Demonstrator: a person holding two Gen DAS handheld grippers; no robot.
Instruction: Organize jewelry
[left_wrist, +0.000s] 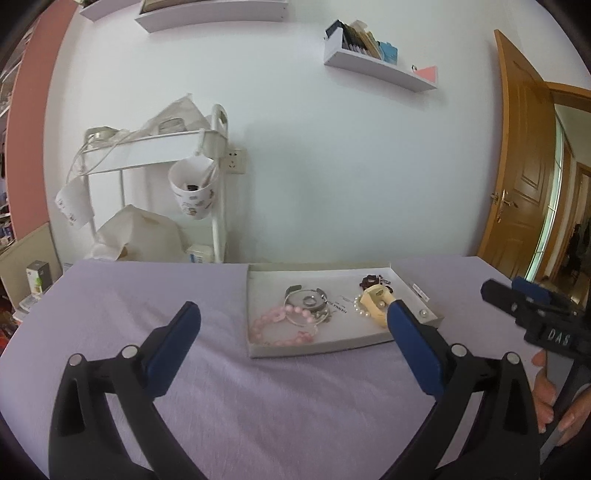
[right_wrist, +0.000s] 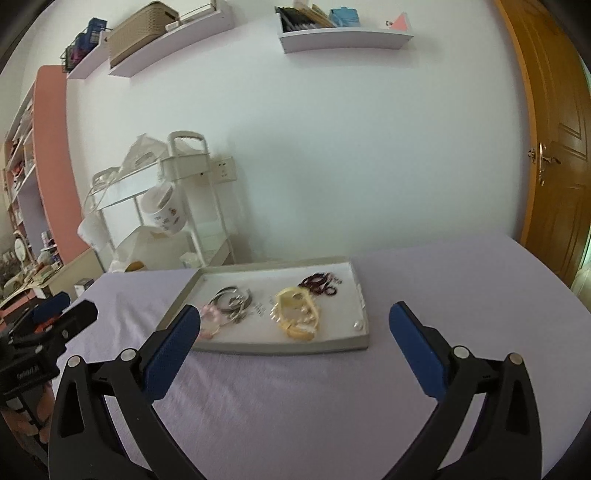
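Jaws, left gripper (left_wrist: 293, 312): spread wide, nothing held, hovering over the lilac tablecloth (left_wrist: 147, 295) short of the tray.
Jaws, right gripper (right_wrist: 295, 314): also wide open and empty-handed, same sort of hover.
Tray (left_wrist: 325, 349): shallow white box lid, flat on the cloth, toward the far edge of the table.
Pink bead bracelet (left_wrist: 275, 326): near left part of the tray, touching the silver bangles.
Silver bangles (left_wrist: 306, 299): piled mid-tray, overlapping each other.
Cream watch (right_wrist: 297, 308): right of the bangles, lying on a pearl strand (left_wrist: 360, 308).
Dark bead bracelet (right_wrist: 319, 284): far right corner of the tray, just behind the watch.
Loose pearl (right_wrist: 357, 325): alone by the tray's near right wall.
Background: white trolley (left_wrist: 155, 147) against the wall with a cup (left_wrist: 194, 192) hanging off it, wooden door (left_wrist: 521, 177) standing ajar on the right.
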